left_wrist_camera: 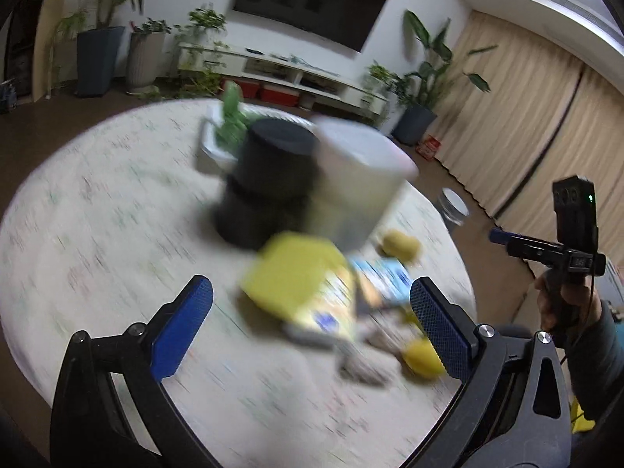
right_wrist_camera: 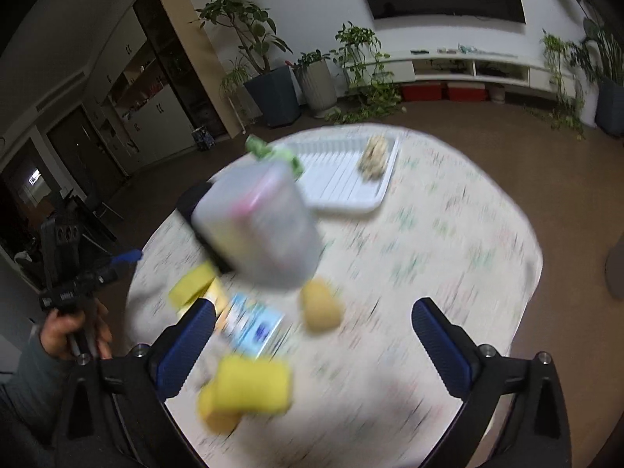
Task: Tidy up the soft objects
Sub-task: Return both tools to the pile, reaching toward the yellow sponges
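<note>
Both views blurred. Left gripper [left_wrist_camera: 312, 327], bottom of its frame, spread wide and gripping nothing; right gripper [right_wrist_camera: 312, 351] likewise wide, nothing between the pads. Soft pieces lay scattered on the table [left_wrist_camera: 97, 214]: yellow sponge [left_wrist_camera: 296, 277] at lower centre of the left view, tan lump [right_wrist_camera: 320, 308] at centre of the right view, yellow roll [right_wrist_camera: 249, 388] low in the same view. White tray [right_wrist_camera: 343, 179] sat at upper centre, well apart from them, with a pale lump on it. Probably light, squashy, not fragile or slippery; best pinched across the middle, pads squeezing gently, since edges would likely fold away.
</note>
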Motion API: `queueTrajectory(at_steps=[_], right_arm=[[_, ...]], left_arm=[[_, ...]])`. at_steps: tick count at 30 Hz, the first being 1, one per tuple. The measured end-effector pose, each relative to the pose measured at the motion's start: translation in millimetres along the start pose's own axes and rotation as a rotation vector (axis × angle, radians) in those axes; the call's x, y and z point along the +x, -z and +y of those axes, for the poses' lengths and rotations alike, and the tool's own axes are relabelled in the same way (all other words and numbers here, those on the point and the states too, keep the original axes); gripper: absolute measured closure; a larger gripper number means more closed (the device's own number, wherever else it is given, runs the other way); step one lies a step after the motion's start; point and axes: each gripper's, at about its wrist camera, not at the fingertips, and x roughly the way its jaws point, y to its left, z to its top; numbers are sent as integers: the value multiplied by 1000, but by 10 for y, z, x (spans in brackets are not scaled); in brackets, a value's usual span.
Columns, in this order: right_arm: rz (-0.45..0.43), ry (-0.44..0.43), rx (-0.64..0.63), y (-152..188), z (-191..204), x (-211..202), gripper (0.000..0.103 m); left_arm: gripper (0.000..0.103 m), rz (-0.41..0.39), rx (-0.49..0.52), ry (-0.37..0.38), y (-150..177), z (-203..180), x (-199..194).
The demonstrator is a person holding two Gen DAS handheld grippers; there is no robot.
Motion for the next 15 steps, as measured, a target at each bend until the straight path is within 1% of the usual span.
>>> queueTrajectory(at_steps=[1,3,4,6,9,10,11,13,15], right_arm=[[3,5,-4,135,90,-24,0],[5,24,-15,346,219,-58,0],[9,28,-15,439,269,-57,0],[42,27,-9,634,383,-1,0],[74,48,-11,845,477,68,0],[80,50,-8,876,493,100,0],[83,48,1,879,490,134,0],[85,49,15,860,493,172,0],[84,58,21,819,491,211,1]], left_arm=[[0,16,-1,9,88,-72,9],[0,98,-23,28,222,-160,75],[0,117,-35,27,265,-184,83],[0,110,-53,-13,348,-200,50],[0,65,-67,-119,444,-232,-43],[0,66,-73,-141,449,-223,-47],[0,78,-76,-148,448,-216,-24],[0,77,-72,-152,450,-227,-12],[0,74,-44,-165,422,-260,4]])
